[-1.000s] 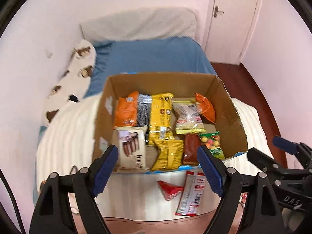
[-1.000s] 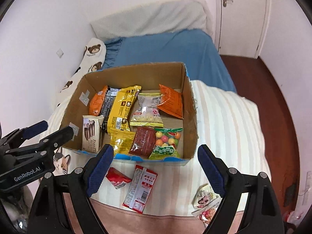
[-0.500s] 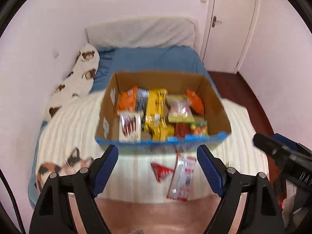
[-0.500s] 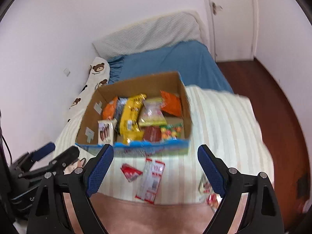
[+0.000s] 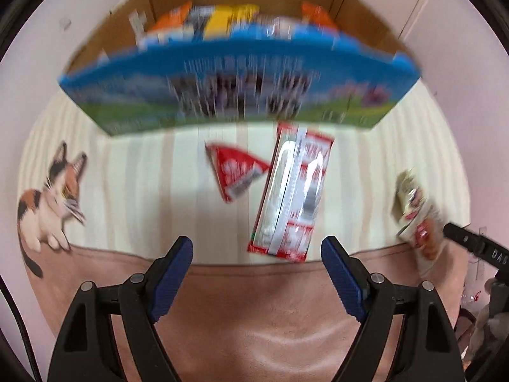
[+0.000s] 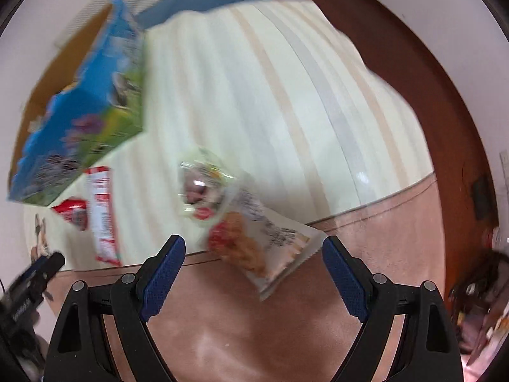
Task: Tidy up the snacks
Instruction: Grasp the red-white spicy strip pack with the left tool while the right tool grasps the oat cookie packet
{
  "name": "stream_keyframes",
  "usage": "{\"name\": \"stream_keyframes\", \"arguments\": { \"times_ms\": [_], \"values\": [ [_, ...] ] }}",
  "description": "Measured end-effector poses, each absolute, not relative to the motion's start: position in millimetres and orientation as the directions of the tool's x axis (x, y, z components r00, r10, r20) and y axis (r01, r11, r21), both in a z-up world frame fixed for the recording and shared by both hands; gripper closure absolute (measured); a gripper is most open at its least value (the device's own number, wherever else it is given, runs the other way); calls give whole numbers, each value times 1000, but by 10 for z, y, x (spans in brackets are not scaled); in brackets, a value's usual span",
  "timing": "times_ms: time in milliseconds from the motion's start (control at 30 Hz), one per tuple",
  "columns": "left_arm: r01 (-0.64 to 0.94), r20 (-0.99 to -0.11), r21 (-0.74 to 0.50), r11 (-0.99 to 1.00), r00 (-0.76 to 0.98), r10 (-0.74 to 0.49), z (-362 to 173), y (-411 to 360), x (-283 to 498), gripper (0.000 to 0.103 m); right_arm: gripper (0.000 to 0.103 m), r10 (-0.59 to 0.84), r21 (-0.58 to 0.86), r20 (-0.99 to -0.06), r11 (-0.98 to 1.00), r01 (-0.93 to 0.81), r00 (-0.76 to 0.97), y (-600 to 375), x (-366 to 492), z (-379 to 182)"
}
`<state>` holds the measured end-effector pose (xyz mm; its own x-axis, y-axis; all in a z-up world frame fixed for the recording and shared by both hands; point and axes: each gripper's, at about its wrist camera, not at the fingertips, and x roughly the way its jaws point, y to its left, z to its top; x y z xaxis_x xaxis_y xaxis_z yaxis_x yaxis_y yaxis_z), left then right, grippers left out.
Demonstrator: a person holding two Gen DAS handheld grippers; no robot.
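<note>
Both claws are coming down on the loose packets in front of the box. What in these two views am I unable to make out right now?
- Left wrist view: snacks in the cardboard box are motion-smeared and mostly hidden behind its blue front wall.
- Both views: print on the long red-and-white packet is unreadable from blur.
- Right wrist view: the clear packets overlap and smear; how many there are is unclear.
- Right wrist view: the box interior is cut off at the left edge.

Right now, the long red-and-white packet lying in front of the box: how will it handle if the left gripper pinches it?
The long red-and-white packet looks like thin glossy film, so probably slippery against the pads. It lies flat and looks thin, so likely light and floppy, sagging from an end grip. On the soft striped blanket, it may sink when pressed.
</note>
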<state>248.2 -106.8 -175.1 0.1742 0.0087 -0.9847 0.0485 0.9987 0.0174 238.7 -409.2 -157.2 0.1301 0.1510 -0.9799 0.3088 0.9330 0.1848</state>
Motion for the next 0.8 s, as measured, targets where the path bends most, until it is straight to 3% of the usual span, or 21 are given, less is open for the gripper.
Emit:
{"name": "stream_keyframes", "arguments": {
  "times_ms": [167, 400, 600, 800],
  "values": [
    [65, -993, 52, 997, 107, 45, -2012, -1111, 2422, 21, 13, 74, 97, -989, 979, 179, 127, -3979, 2423, -1838],
    [100, -995, 71, 992, 80, 63, -2102, -1263, 2484, 21, 13, 314, 319, -948, 938, 134, 51, -3739, 2398, -2049],
    [122, -997, 73, 990, 42, 68, -2187, -1453, 2720, 21, 13, 268, 271, -962, 935, 230, 44, -3842, 2380, -2141],
    [179, -999, 42, 983, -7, 44, -2365, -1729, 3108, 24, 13, 212, 211, -977, 962, 175, 15, -3625, 2390, -2246]
  ]
}}
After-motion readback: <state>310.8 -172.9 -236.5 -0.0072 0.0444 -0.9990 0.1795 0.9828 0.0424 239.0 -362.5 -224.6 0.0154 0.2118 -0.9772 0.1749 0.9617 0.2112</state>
